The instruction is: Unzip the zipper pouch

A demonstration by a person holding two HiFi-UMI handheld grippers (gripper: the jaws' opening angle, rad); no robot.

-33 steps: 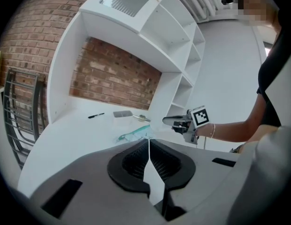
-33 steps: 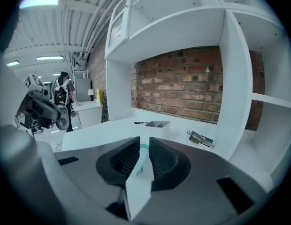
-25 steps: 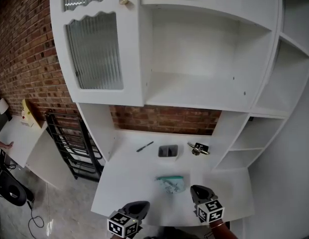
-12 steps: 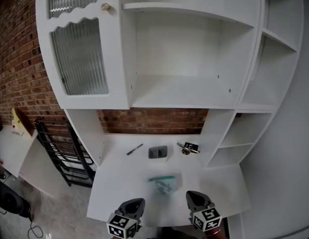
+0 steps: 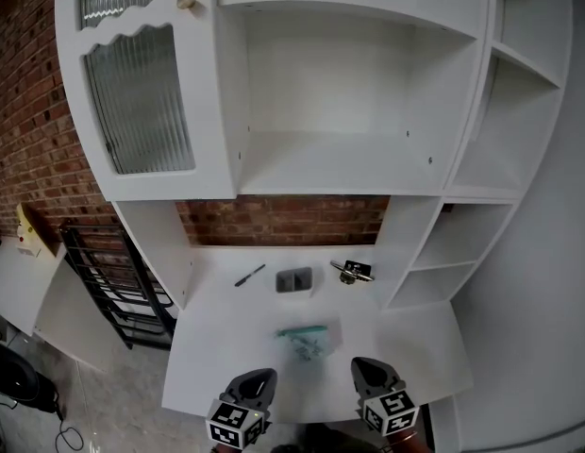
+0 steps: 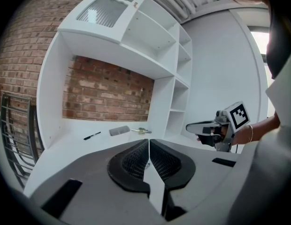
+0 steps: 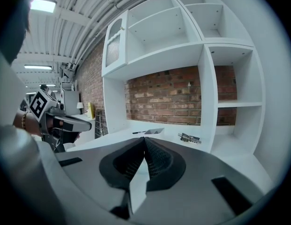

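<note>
one pouch [image 5: 318, 334], small bits [image 5: 305, 347] inside

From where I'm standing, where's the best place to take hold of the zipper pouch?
Probably its teal zipper edge, the far side of the zipper pouch, which lies flat on the desk. Come down from above and pinch one end of that strip; the pull itself is too small to see.

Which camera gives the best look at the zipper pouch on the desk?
The head view: the zipper pouch lies in the open on the white desk, ahead of the left gripper and right gripper. In both gripper views the gripper's own body covers that spot, so the pouch doesn't show.
</note>
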